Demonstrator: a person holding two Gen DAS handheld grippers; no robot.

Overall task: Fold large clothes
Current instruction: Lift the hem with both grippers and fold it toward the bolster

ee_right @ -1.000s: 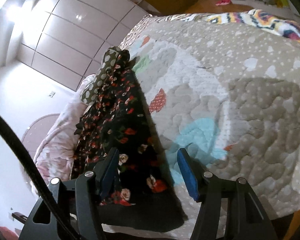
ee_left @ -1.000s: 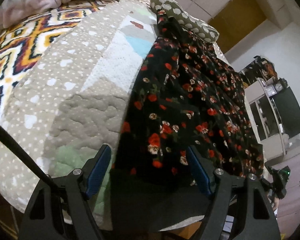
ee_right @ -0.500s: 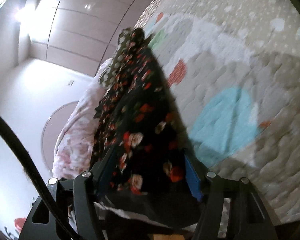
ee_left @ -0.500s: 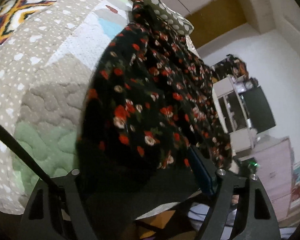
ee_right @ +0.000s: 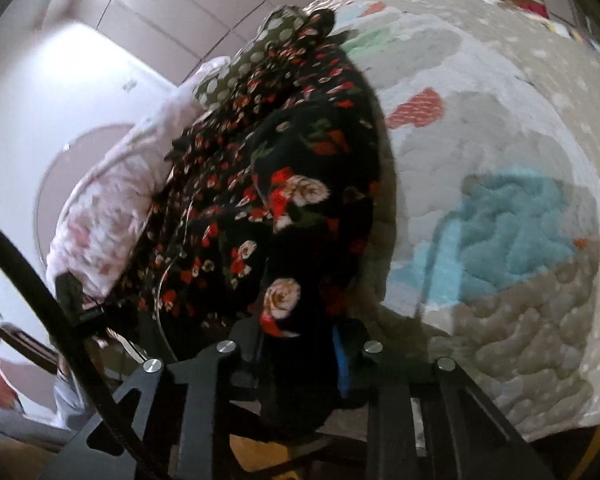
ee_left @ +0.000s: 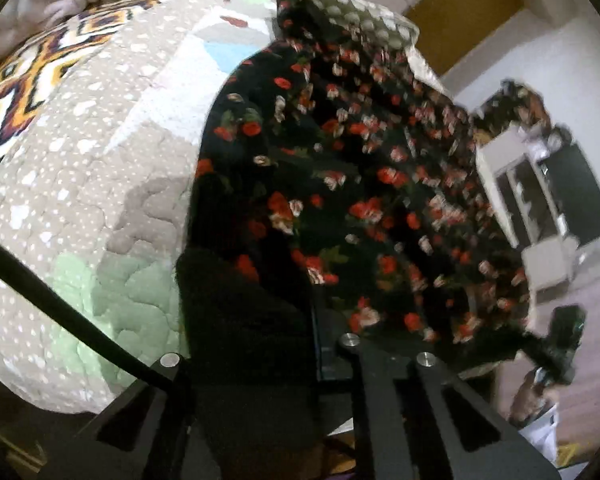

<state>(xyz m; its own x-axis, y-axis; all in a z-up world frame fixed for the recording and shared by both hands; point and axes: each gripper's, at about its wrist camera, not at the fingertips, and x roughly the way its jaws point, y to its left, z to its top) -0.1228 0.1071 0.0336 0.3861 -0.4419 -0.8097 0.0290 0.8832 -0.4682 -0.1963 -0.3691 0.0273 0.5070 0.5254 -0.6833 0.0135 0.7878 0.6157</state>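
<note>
The left tongs (ee_left: 256,356) are clamped tight on the near hem of the black floral garment (ee_left: 360,184). The right tongs (ee_right: 300,344) are closing on its bunched edge. It stretches away across the quilted bed (ee_left: 80,184) toward a polka-dot cloth (ee_left: 340,12).

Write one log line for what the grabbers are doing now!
left gripper: shut on floral dress | right gripper: closing on dress hem | dress: on quilt

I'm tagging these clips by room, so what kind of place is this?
Most likely a bedroom: a bed with a quilted patchwork bedspread, a pale floral pillow at one end, and a black floral garment laid out on it.
</note>
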